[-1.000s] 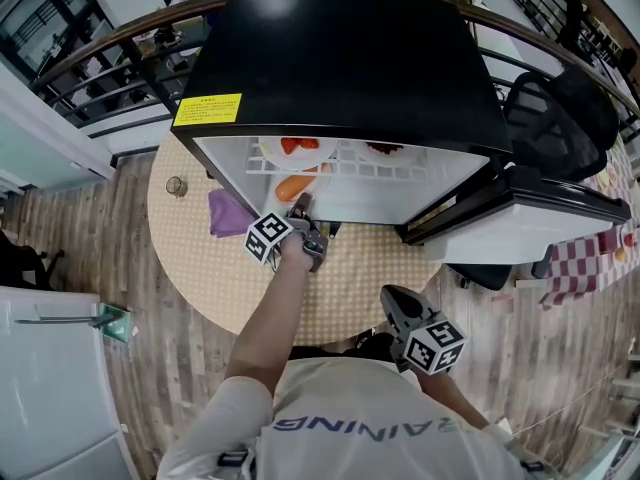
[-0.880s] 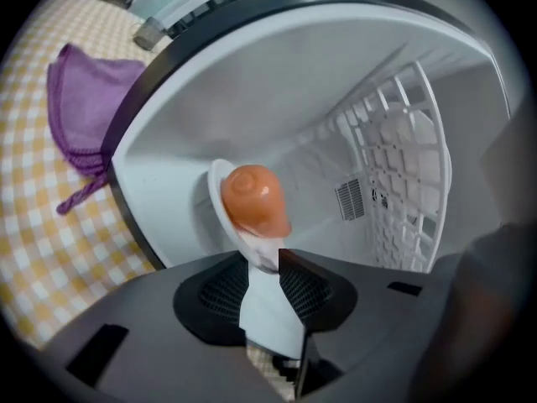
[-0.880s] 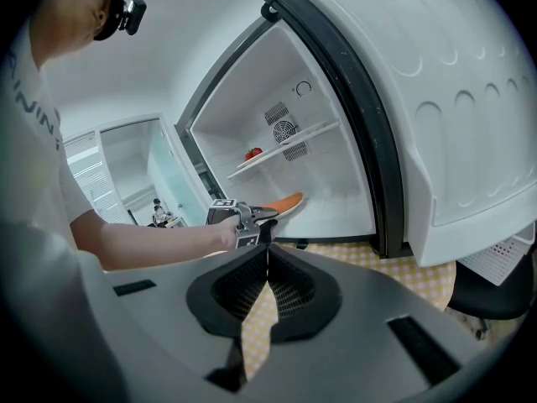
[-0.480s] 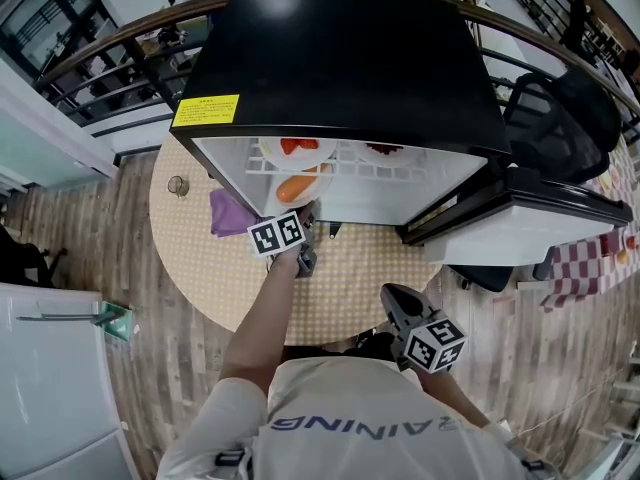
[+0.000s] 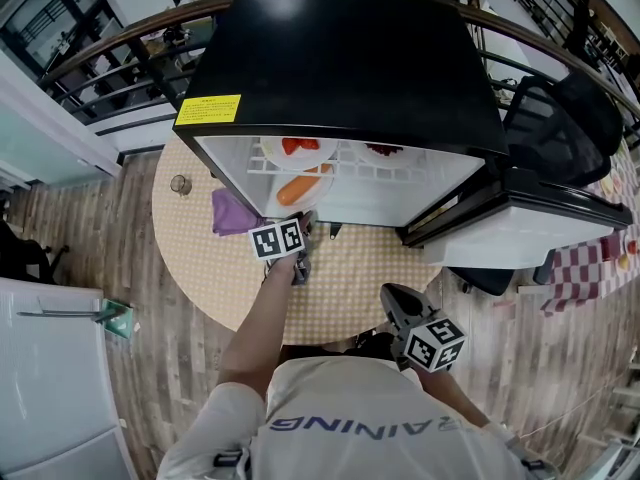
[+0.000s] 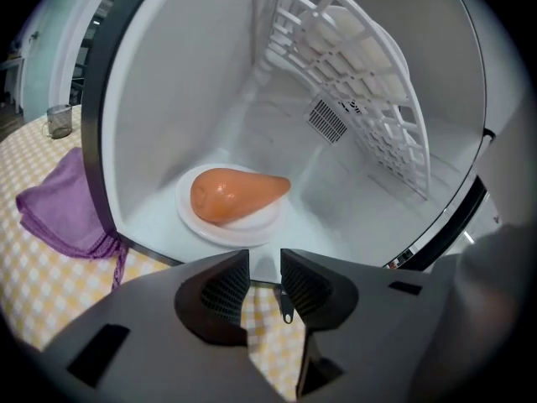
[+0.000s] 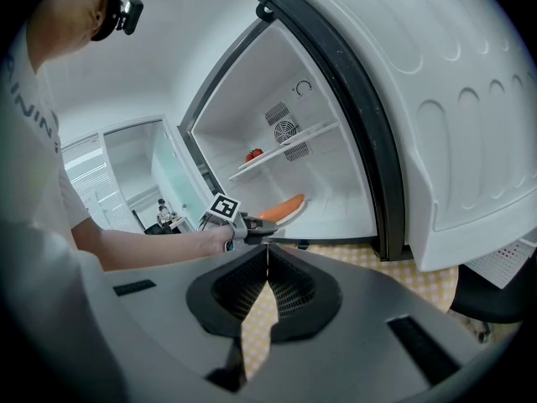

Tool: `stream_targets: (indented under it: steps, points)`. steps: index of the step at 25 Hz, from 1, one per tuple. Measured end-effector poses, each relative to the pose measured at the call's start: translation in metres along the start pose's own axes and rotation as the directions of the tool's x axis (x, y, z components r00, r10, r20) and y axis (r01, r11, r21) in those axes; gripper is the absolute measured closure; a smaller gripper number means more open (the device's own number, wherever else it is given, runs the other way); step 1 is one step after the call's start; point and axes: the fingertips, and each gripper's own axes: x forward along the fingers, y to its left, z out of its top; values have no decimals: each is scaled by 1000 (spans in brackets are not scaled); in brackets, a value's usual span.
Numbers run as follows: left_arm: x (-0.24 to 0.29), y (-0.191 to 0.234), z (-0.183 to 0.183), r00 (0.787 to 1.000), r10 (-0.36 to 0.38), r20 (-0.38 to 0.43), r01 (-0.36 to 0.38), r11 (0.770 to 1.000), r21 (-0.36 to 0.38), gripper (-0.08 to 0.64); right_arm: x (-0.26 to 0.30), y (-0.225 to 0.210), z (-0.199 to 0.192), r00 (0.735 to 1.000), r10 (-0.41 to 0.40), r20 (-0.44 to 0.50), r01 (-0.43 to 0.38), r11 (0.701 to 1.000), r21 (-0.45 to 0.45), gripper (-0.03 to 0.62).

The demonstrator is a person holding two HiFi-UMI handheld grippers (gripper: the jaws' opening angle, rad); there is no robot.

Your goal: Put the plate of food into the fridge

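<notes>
The plate (image 6: 225, 227) with its orange food (image 6: 239, 195) lies on the floor of the fridge (image 6: 189, 82), towards the front left corner and just inside the front edge, so the placing part of the task looks done. That would explain the left gripper (image 6: 265, 263): it hangs just outside the fridge's front edge, over the checked table (image 5: 200, 268), apart from the plate. Its jaws stand slightly apart and hold nothing. The right gripper (image 7: 267, 260) is held low and back near the person's body, well apart from the fridge, its jaws pressed together on nothing. It is probably being kept out of the way, or kept ready for the open door (image 7: 419, 99), which stands wide at the right. A purple cloth (image 6: 59, 204) lies on the table against the fridge's left front corner, with a small cup (image 6: 57, 122) beyond it near the table's edge. In the head view the fridge's black top hides most of the interior. Only the front of the wire shelf (image 5: 360, 163) shows, with a red item (image 5: 299, 147) on a second plate and something dark further right that cannot be identified. A small dark object on the tablecloth below the left jaws is also too unclear to name.
</notes>
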Motion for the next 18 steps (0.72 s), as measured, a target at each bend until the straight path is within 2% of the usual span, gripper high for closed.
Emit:
stream_targets:
  steps: [2, 5, 8, 15, 18]
  points:
    - [-8, -3, 1, 1000, 8, 9, -9, 1000, 22, 459, 0, 0, 2, 1000, 5, 2, -5, 1000, -6, 569]
    - [-27, -14, 3, 999, 16, 33, -19, 993, 116, 514, 0, 1, 4, 1000, 17, 7, -17, 1000, -16, 569]
    - [-46, -27, 1, 998, 1, 57, -11, 984, 176, 526, 2, 2, 8, 999, 31, 14, -30, 999, -24, 569]
    - [-91, -54, -16, 995, -30, 99, 6, 972, 234, 541, 5, 9, 16, 997, 71, 28, -69, 997, -45, 569]
    - [-117, -69, -19, 990, -44, 135, 4, 960, 279, 543, 6, 11, 20, 996, 82, 33, -80, 995, -54, 569]
